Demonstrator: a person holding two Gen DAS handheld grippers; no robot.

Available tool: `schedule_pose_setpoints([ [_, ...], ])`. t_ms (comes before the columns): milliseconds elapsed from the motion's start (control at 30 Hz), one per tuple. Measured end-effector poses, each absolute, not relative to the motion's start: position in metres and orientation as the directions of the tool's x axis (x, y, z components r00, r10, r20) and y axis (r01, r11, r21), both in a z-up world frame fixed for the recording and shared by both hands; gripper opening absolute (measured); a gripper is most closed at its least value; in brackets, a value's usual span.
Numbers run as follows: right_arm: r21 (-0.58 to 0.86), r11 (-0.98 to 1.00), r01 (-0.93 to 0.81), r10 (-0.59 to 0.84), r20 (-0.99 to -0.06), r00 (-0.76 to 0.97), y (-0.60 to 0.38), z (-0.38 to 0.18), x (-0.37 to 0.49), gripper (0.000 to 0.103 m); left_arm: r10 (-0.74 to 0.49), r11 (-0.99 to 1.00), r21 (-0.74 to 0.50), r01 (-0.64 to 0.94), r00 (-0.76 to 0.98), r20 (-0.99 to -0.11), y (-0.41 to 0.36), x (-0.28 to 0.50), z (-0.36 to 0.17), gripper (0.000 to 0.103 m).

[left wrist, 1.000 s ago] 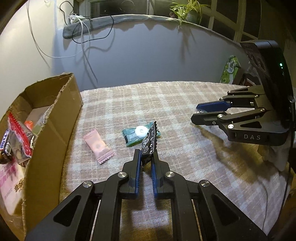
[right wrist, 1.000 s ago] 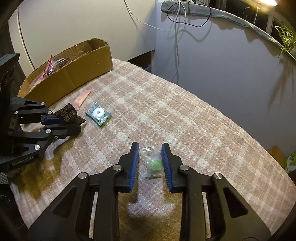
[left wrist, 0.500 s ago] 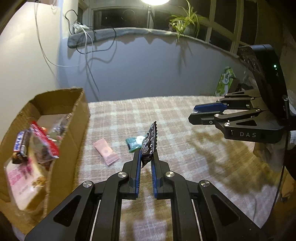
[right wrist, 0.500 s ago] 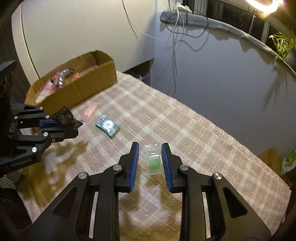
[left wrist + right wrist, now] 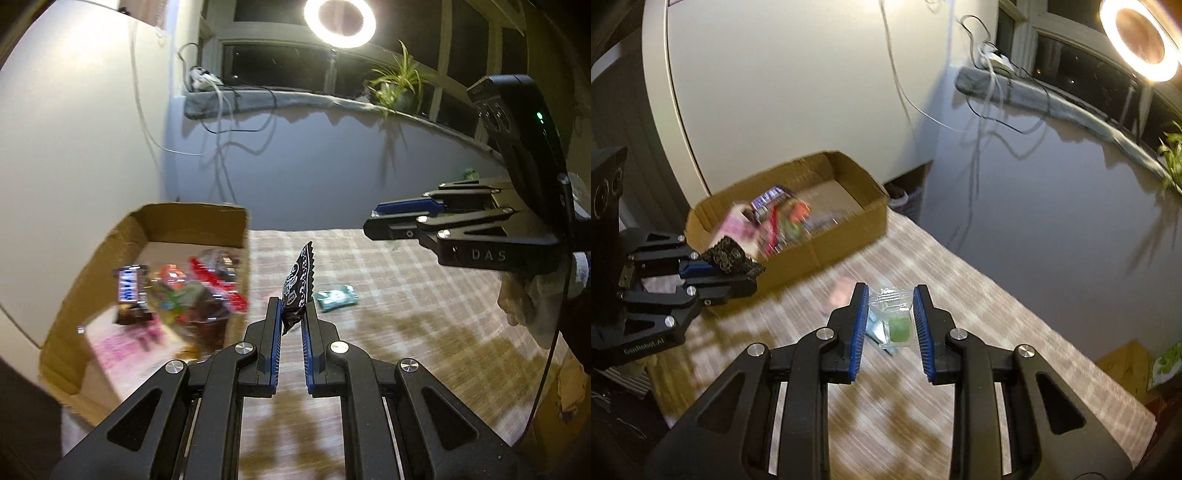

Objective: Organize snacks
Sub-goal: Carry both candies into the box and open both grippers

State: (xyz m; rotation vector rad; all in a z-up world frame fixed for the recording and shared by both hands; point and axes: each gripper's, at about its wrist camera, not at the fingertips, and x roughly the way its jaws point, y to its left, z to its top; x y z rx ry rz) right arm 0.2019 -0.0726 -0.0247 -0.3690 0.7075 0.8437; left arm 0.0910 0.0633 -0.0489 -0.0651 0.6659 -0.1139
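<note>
Left: my left gripper (image 5: 291, 314) pinches a black patterned snack sachet (image 5: 297, 286), upright, off the table | Right: my right gripper (image 5: 891, 314) clamps a clear packet holding a green sweet (image 5: 894, 322) | Scene: open brown cardboard box (image 5: 192, 221) of snacks left; teal wrapped sweet (image 5: 338, 298) lies on checked tablecloth (image 5: 424, 302).

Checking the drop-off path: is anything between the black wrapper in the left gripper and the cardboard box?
Nothing visible. The left gripper holds the black wrapper in the air beside the cardboard box, whose top is open. Only the near box wall lies between them, below the wrapper.
</note>
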Motion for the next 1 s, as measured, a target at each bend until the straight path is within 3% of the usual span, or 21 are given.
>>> schedule_pose_setpoints([
  [467, 0.029, 0.538, -0.843, 0.618, -0.693, 0.371, 0.029, -0.01, 0.216, 0.026, -0.023, 0.996, -0.082, -0.035, 0.788, -0.615, 0.131, 0.078, -0.046, 0.009],
  [1000, 0.058, 0.491, -0.869, 0.62, -0.725, 0.301, 0.088, -0.027, 0.236, 0.026, 0.007, 0.992, -0.09, -0.086, 0.764, -0.645, 0.157, 0.086, -0.057, 0.009],
])
